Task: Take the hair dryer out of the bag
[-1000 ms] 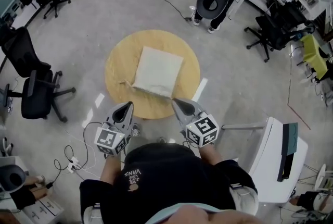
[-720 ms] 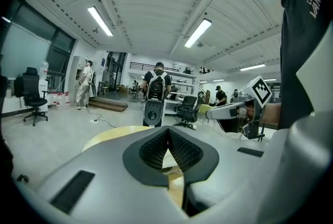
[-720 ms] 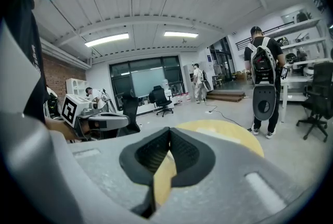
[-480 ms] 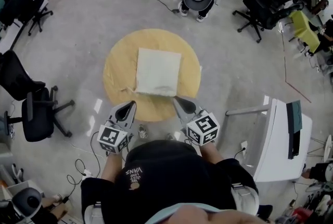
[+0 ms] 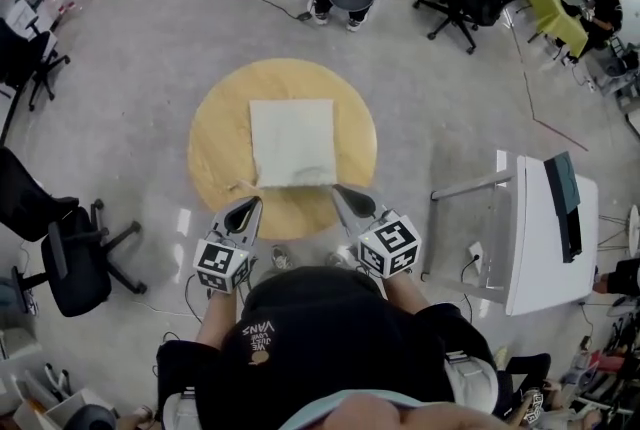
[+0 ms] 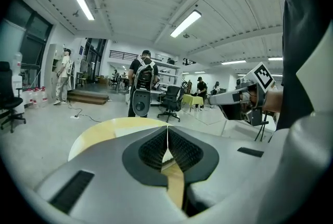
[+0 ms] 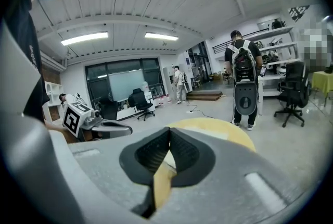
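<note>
Observer: Bag (image 5: 293, 142) logged lying flat on the round bench (image 5: 215, 143). It is pale cloth, and its mouth is judged to face the near edge. No hair dryer is seen, so it is taken to be inside the bag.

Handler: State of the tools?

Observer: The left hand-held gripper (image 5: 250, 204) and right hand-held gripper (image 5: 343, 194) are poised at the near rim of the bench, one to each side of the bag's near end. The jaws of both are pressed together and nothing is caught between them.

Handler: Handling to be expected?

Observer: The cloth is judged soft and limp — likely to be dragged along unless one corner is pinned. The hair dryer is expected to be rigid, smooth-shelled and the heavier item. Its handle is judged the surest hold once reached through the mouth.
</note>
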